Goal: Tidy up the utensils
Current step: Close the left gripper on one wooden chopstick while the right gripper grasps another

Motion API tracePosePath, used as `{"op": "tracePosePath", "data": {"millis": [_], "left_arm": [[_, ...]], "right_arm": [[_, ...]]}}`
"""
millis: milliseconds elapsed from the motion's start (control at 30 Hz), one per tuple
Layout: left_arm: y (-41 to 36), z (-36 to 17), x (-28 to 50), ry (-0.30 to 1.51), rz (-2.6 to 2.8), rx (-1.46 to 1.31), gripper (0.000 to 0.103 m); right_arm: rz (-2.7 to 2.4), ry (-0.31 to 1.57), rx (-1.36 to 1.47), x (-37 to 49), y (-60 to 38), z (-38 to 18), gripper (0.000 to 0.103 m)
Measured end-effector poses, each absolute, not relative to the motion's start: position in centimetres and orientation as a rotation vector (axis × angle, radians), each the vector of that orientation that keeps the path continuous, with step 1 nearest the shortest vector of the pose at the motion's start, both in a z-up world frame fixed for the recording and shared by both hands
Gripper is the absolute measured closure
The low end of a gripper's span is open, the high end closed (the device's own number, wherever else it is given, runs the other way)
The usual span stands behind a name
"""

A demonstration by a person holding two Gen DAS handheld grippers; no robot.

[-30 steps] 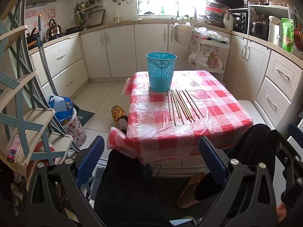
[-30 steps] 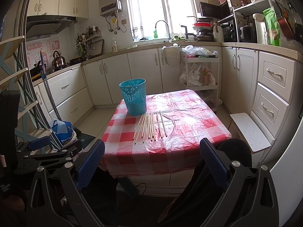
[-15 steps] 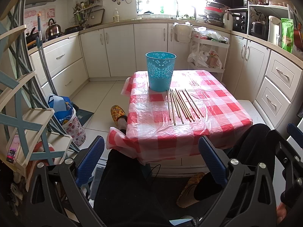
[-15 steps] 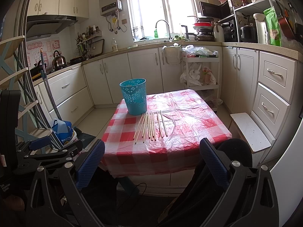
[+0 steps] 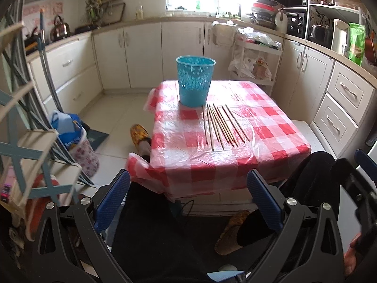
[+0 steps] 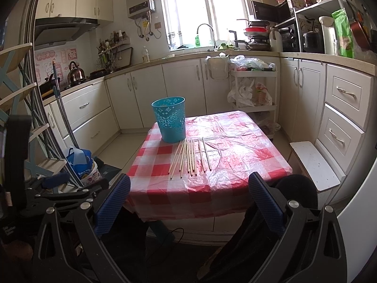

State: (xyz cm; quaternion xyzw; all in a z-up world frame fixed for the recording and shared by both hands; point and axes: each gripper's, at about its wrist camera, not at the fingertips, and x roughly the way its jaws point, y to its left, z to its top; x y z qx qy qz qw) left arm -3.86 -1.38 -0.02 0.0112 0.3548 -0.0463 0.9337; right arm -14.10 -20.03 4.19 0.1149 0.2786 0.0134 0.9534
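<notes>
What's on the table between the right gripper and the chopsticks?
Only bare checked tablecloth lies between the right gripper and the chopsticks, seen in the right wrist view.

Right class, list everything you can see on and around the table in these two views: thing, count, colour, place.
Perforated plastic bin: one, turquoise, upright at the table's far left.
Thin wooden chopsticks: about ten, tan, in a row on the cloth in front of the bin.
Plastic-covered checked tablecloth: one, red and white, over the table.
Metal kettle: one, silver, on the left counter.
Low stool: one, white, right of the table.
Slippers: two, yellow, on the person's feet beside and under the table.
Left gripper: blue pads, open, empty.
Right gripper: blue pads, open, empty.
</notes>
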Motion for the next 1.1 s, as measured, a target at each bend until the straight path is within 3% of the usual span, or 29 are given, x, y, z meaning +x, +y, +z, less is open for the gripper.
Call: {"op": "tracePosePath", "data": {"millis": [400,467,667,867,1100], "left_arm": [[-0.8,-5.1,9.8,0.847,-0.042,-0.044,0.008],[-1.7,-6.6,12.7,0.874,-0.046,-0.049,0.009],[-3.6,-9.6,19.7,0.895,-0.036,-0.023,0.014],[-4.9,-11.6,25.0,0.930,-0.062,0.003,0.022],[-5.9,-13.4,29.3,0.970,-0.077,0.008,0.029]], "right_arm": [[0.100,0.760,0.146,0.3,-21.2,-4.2,0.010],[0.122,0.799,0.154,3.1,-21.4,-5.7,0.031],[0.148,0.921,0.175,11.8,-22.4,-10.2,0.065],[0.170,0.993,0.161,18.0,-22.2,-13.4,0.080],[0.181,1.032,0.132,21.8,-21.8,-14.9,0.085]]}}
